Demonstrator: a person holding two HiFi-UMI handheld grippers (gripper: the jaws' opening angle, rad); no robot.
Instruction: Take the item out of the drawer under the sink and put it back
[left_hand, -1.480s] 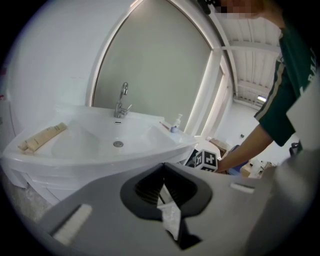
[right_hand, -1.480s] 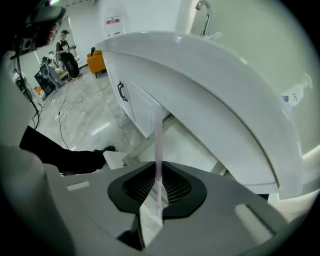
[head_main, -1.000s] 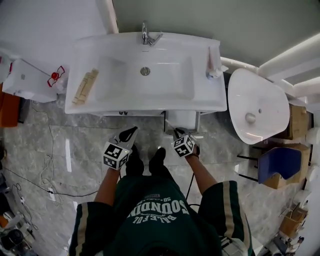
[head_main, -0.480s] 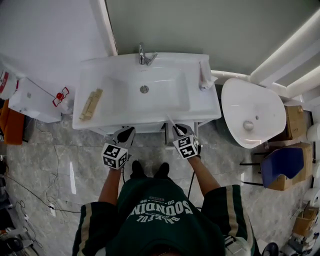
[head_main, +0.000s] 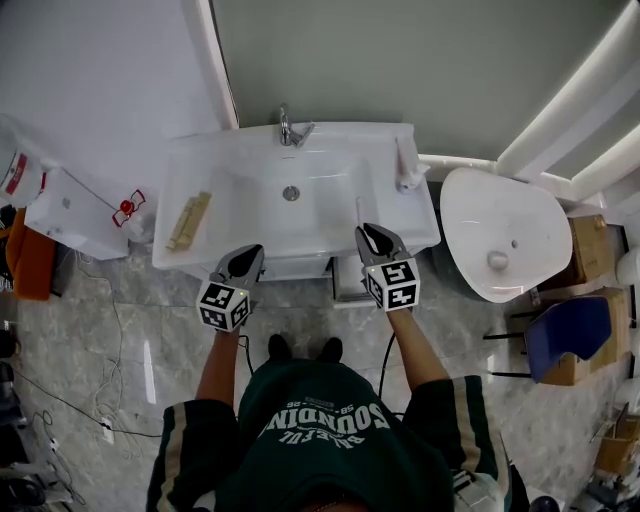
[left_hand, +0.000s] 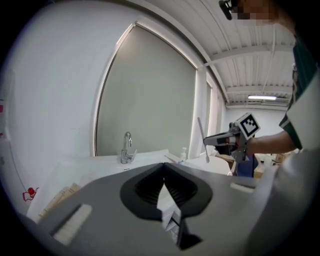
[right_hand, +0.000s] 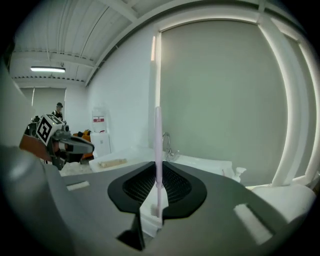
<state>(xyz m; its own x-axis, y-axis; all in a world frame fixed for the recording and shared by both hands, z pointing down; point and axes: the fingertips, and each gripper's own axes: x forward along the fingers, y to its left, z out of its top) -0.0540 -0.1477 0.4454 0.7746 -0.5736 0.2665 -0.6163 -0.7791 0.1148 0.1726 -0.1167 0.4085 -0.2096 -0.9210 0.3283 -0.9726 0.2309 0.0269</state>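
My right gripper (head_main: 369, 236) is shut on a thin pale toothbrush (head_main: 358, 212), held over the front edge of the white sink counter (head_main: 410, 215). In the right gripper view the toothbrush (right_hand: 158, 135) stands upright, clamped between the jaws of my right gripper (right_hand: 156, 172). My left gripper (head_main: 249, 258) hovers at the counter's front edge, left of the right one. Its jaws meet with nothing between them, as the left gripper view shows of my left gripper (left_hand: 164, 170). Below the counter a white drawer part (head_main: 355, 286) sticks out.
A chrome faucet (head_main: 289, 128) stands behind the basin. A wooden piece (head_main: 190, 220) lies on the counter's left, a small pump bottle (head_main: 404, 170) on its right. A white toilet (head_main: 500, 235) stands to the right, a white box (head_main: 70, 210) to the left.
My right gripper has risen with the toothbrush from under the counter's edge to above its front. The left gripper has stayed at the counter's front edge. The head view has risen and shifted.
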